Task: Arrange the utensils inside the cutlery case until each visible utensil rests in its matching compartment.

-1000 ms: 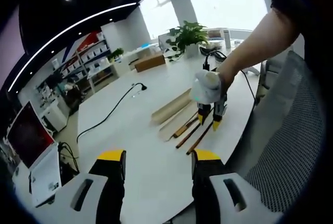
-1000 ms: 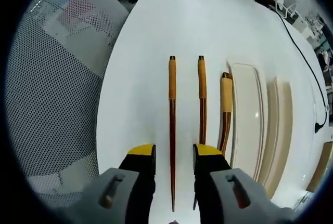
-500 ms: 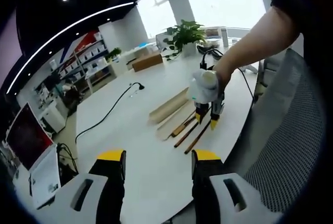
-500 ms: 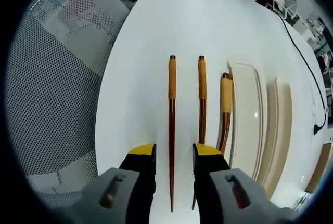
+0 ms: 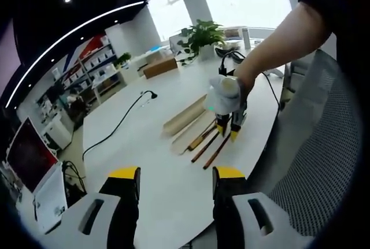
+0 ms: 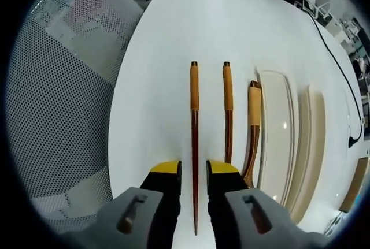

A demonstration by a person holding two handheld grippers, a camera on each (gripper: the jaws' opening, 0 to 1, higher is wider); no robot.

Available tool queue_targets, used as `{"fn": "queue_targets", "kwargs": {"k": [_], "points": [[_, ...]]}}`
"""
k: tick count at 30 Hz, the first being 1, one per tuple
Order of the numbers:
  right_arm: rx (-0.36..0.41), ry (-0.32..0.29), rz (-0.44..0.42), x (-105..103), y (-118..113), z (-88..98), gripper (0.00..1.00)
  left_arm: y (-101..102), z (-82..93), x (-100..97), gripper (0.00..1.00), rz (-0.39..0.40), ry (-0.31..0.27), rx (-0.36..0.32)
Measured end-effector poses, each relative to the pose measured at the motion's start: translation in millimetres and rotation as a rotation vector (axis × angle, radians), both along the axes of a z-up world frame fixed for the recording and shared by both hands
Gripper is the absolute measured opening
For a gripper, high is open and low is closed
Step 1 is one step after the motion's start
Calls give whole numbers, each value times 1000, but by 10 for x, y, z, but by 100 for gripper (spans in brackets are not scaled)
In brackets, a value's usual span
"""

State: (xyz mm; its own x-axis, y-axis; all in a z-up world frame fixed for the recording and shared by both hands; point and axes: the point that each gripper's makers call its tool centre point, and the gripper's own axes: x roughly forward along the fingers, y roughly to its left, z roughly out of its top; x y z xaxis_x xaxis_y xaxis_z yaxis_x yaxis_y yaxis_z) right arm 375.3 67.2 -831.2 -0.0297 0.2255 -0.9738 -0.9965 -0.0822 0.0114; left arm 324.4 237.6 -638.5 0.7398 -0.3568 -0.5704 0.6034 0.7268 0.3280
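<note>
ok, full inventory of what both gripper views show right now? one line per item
chopsticks: 2, dark brown with tan wrapped ends, side by side on the table; one lies between the right gripper's jaws
third utensil: 1, brown with tan grip, against the case edge; its type is unclear
cutlery case: 1, cream, open, beside the utensils; its lid lies next to it
table: 1, white
mesh chair: 1, grey, at the table edge
cable: 1, black, across the table
plant: 1, green, far end
left gripper: yellow tips, open, holding nothing
right gripper: yellow tips, narrowed around a chopstick
</note>
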Motion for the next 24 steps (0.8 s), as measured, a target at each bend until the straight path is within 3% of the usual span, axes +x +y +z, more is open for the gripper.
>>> {"fn": "queue_targets", "kwargs": {"k": [5,24], "points": [[5,8,-15,32,5,-10,7,5,5,2,51,3,-3,-1],[-30,5,4,-3,26,-13,1,8,3,1,51,2,-4,1]]}}
